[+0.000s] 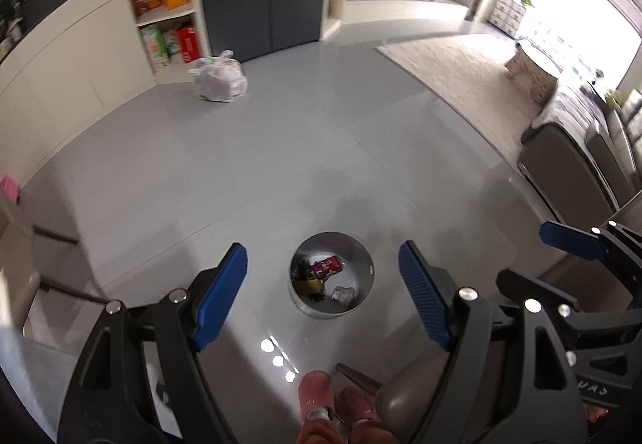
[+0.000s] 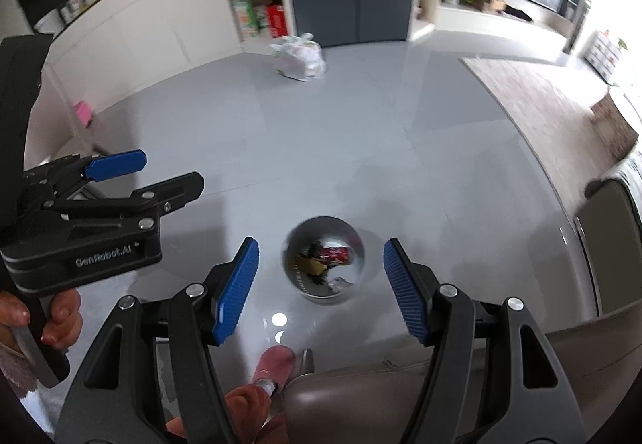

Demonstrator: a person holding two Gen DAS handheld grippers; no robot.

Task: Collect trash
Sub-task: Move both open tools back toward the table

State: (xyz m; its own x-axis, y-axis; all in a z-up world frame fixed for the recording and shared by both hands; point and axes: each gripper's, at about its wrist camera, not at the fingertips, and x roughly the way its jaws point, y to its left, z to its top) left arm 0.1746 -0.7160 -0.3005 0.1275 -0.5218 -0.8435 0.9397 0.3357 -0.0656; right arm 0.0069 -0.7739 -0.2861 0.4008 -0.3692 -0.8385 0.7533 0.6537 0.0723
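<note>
While the metal bin (image 1: 332, 275) sits low centre on the grey floor (image 1: 240, 163), holding a red can (image 1: 327, 266) and wrappers, left gripper (image 1: 323, 295) and right gripper (image 2: 320, 289) hang above, both wide apart, empty. A white bag (image 1: 220, 78) sits upper left.

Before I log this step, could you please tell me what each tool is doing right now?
Left tool: open, holding nothing, above the metal bin.
Right tool: open, holding nothing.

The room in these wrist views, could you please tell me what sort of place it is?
Probably an open-plan home, kitchen meeting living room: pantry shelves stocked with packaged food, a sofa beside a rug, and a metal trash bin on the tiled floor.
</note>
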